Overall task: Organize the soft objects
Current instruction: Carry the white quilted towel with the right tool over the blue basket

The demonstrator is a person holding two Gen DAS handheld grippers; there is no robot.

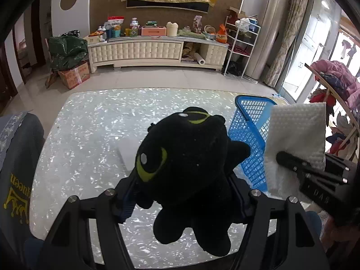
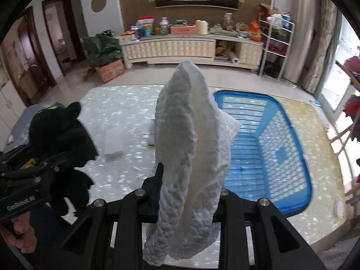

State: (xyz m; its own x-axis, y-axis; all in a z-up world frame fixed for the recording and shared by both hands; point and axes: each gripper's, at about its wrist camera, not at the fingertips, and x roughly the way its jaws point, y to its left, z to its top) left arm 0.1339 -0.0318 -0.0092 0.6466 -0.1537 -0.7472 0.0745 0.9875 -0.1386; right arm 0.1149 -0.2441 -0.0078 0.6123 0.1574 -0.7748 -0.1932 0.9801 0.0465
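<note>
Shimmering desk (image 2: pixel 126 103) below, blue basket (image 2: pixel 290 157) on its right part, empty. Left tool (image 1: pixel 182 180) clamped half-wide around black plush (image 1: pixel 186 157), held above the desk. Right tool (image 2: pixel 190 180) pinched narrow on white quilted cloth (image 2: pixel 191 135), draping loose. Likely snag of cloth on basket rim; possible plush slip from a grip on squashy stuffing.

A table (image 2: pixel 126 103) with a glittering pearl-flake top is seen in a living room. A blue basket (image 2: pixel 290 139) is set on its right side, and a pale flat block (image 2: pixel 113 142) lies near the middle, well apart from the basket.
</note>
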